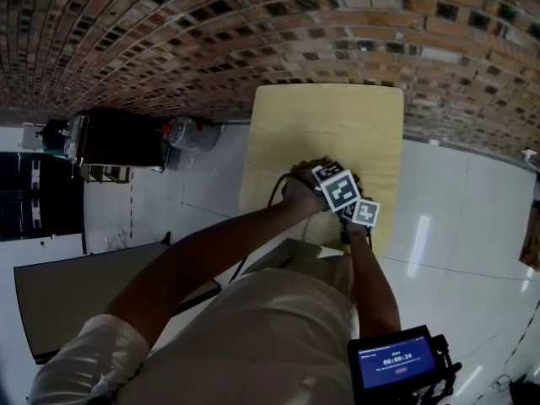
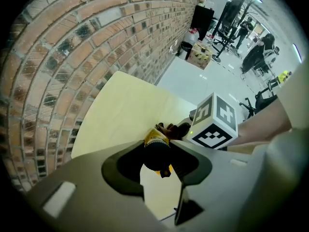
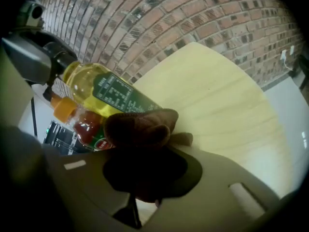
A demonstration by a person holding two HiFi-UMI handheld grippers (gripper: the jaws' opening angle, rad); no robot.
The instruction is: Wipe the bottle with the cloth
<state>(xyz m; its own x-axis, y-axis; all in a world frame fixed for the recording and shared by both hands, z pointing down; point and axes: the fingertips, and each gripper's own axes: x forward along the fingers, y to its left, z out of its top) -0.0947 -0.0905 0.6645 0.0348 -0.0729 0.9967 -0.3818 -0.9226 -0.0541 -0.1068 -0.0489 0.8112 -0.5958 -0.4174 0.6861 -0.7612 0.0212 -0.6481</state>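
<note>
The right gripper (image 3: 140,166), pinching the brown cloth (image 3: 139,127), is holding it against the bottle (image 3: 110,92), which the left gripper (image 2: 159,148) is clamping from above near the table's (image 1: 321,125) near edge, so steady full-length strokes are looking wisest.

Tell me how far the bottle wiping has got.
Done: the left gripper is closed on the top of the bottle, steadying it at the table, and the right gripper has the brown cloth clamped. In hand: the cloth appears pressed against the bottle's side by the green label. Left: the wiping itself; how much surface is already covered can't be told.
</note>
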